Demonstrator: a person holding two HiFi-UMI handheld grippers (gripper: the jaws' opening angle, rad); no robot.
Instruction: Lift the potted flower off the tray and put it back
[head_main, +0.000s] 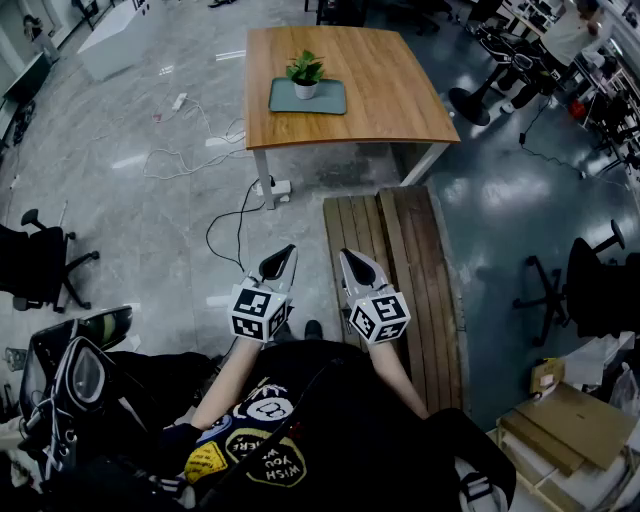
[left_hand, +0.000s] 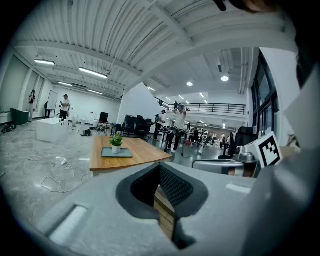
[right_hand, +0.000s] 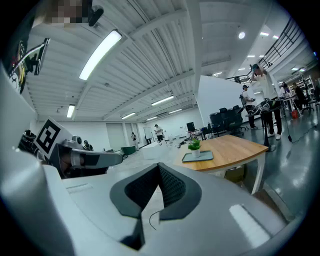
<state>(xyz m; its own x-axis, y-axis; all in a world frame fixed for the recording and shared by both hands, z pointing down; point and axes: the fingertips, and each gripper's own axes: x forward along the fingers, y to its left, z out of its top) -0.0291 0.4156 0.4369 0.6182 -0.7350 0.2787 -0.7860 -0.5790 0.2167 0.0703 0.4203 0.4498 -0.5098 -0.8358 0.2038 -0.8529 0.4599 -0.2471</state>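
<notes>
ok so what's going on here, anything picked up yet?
Nothing yet. A person stands well back from the light wooden table, holding the left gripper and the right gripper out in front. The jaws of both are together with nothing between them. The small green potted flower in a white pot sits on the grey-green rectangular tray on that table, untouched.

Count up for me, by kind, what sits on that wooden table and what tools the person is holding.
Potted flower: 1
Tray: 1
Tools: 2, left tool and right tool
Total: 4
</notes>
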